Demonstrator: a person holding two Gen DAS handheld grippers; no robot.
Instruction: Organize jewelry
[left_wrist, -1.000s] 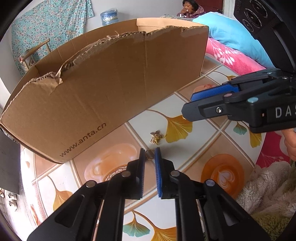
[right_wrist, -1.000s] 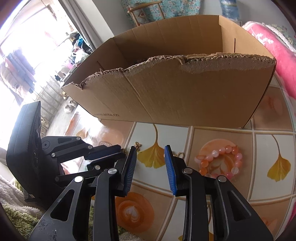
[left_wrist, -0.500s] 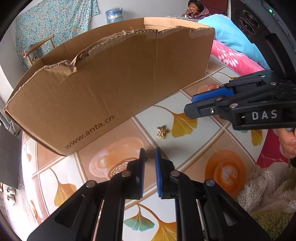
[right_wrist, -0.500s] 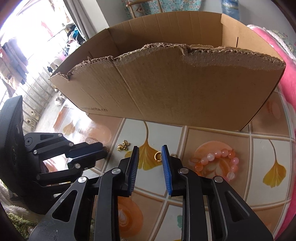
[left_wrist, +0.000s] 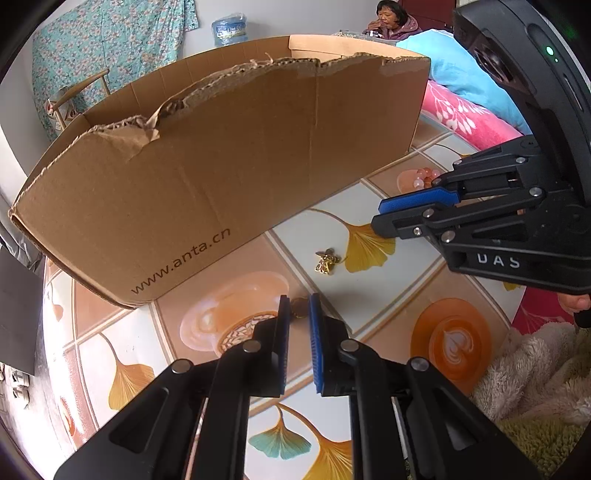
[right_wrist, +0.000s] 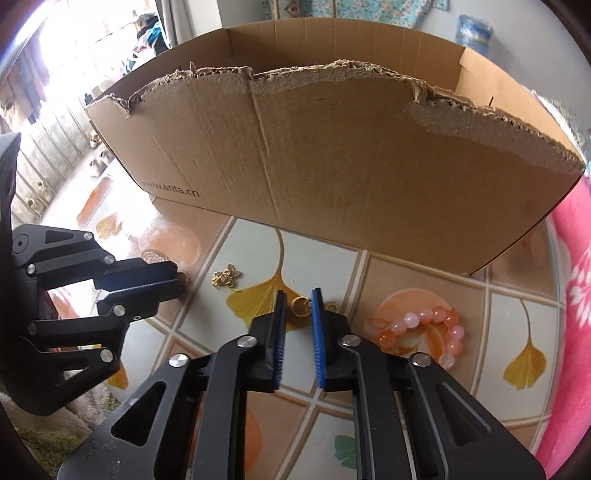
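1. Jaws on my right gripper (right_wrist: 298, 300) are closing around a small gold ring (right_wrist: 300, 306) that lies on the tabletop (right_wrist: 406, 273); a second ago they stood much wider and hung short of it. The blue pads now flank the ring closely, though I cannot tell whether both press on it yet.
2. My left gripper (left_wrist: 300, 308) has not changed: its jaws stay nearly together on a small brownish-gold piece (left_wrist: 298, 307) pinched at the tips, low over the tabletop.
3. Between the two grippers a gold charm (left_wrist: 325, 261) remains loose on the tabletop, and a pink bead bracelet (right_wrist: 421, 332) lies to the right of the ring, apart from it. A further gold loop (right_wrist: 331, 306) peeks out just beside the right pad.
4. The cardboard box (right_wrist: 332, 166) stands just behind all of this, open-topped, with a torn front wall.
5. My reading: with the ring nearly gripped, both hands would be loaded and the lift into the box comes next; charm and bracelet are left to collect.
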